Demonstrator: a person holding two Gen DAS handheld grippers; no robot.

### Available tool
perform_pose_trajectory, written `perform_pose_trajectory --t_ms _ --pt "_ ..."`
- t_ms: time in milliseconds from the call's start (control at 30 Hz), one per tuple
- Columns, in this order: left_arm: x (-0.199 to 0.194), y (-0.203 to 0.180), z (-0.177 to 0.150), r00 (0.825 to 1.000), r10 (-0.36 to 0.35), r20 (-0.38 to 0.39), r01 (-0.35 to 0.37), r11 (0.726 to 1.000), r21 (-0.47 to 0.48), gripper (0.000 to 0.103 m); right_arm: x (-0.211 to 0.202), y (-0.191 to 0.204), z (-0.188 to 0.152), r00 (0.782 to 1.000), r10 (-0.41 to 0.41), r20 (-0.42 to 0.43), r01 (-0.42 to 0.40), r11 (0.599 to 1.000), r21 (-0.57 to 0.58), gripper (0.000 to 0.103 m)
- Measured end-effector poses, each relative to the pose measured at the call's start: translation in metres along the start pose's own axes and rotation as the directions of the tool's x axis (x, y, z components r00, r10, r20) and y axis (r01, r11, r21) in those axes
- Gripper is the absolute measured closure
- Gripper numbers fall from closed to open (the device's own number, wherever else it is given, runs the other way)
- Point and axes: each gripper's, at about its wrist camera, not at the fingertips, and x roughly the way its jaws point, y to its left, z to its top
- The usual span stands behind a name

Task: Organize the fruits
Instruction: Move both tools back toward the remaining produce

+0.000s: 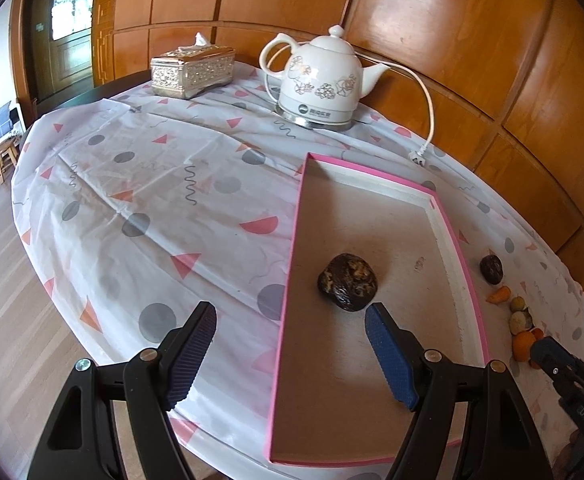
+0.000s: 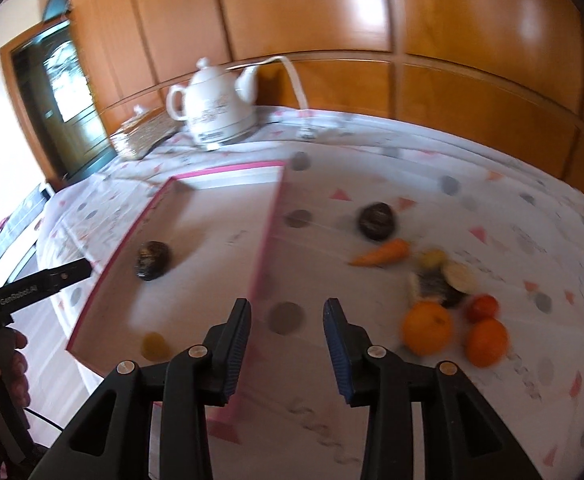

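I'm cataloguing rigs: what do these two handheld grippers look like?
Both grippers, left and right, have black plastic arms with round metal pins and ribbed dark-blue finger pads. In the right wrist view, the left one's black body reads "GenRobot.AI".

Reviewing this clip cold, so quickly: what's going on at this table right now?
A person is sorting fruit into a shallow pink-edged cardboard tray using two hand-held grippers. One dark wrinkled fruit and a small yellow fruit already lie in the tray. The left hand-held gripper hovers open over the tray, holding nothing. The right hand-held gripper is open and empty. A second dark fruit, a carrot and two oranges wait on the patterned tablecloth.
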Motion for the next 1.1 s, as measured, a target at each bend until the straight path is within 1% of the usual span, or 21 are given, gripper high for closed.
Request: perform_pose_trajectory --t_ms 167,267,433,567,667,700,833,933,1000,1067,1100 --pt "-0.001 -0.007 0.000 1.000 -0.007 0.000 0.007 1.000 0.025 0.026 -0.010 -0.038 -0.012 0.998 -0.071 0.004 0.070 0.994 0.082 0.065" --pt "-0.001 -0.010 -0.001 1.000 -0.009 -0.004 0.009 0.999 0.034 0.026 -0.018 -0.063 -0.021 0.992 -0.126 0.004 0.124 0.983 0.134 0.065" --pt "-0.001 -0.018 -0.001 1.000 -0.021 -0.005 0.021 0.998 0.060 0.026 -0.031 -0.110 -0.037 0.975 -0.222 -0.011 0.218 0.947 0.237 0.065" --pt "-0.001 -0.029 0.000 0.999 -0.039 -0.011 0.040 0.995 0.091 0.026 -0.041 -0.142 -0.050 0.951 -0.307 -0.027 0.300 0.903 0.307 0.065" --pt "0.000 -0.038 0.000 0.998 -0.055 -0.018 0.057 0.992 0.112 0.026 -0.050 -0.167 -0.060 0.922 -0.386 -0.043 0.375 0.858 0.351 0.065" --pt "0.000 -0.041 0.000 0.998 -0.061 -0.020 0.063 0.991 0.119 0.026 -0.054 -0.178 -0.066 0.907 -0.418 -0.049 0.406 0.836 0.370 0.065" --pt "0.001 -0.056 -0.001 0.996 -0.089 -0.032 0.093 0.983 0.156 0.026 -0.065 -0.210 -0.081 0.866 -0.493 -0.082 0.476 0.763 0.438 0.065" --pt "0.000 -0.070 -0.001 0.993 -0.112 -0.038 0.117 0.974 0.193 0.026 -0.070 -0.229 -0.092 0.834 -0.541 -0.110 0.521 0.705 0.481 0.065" --pt "0.000 -0.080 -0.002 0.991 -0.127 -0.045 0.133 0.967 0.217 0.026 -0.072 -0.239 -0.097 0.817 -0.563 -0.125 0.542 0.675 0.500 0.065" --pt "0.002 -0.088 -0.001 0.989 -0.136 -0.054 0.145 0.962 0.231 0.026 -0.075 -0.250 -0.103 0.796 -0.590 -0.140 0.567 0.642 0.517 0.065" --pt "0.003 -0.093 -0.002 0.988 -0.141 -0.059 0.151 0.959 0.239 0.026 -0.075 -0.253 -0.105 0.790 -0.596 -0.144 0.572 0.632 0.522 0.065"
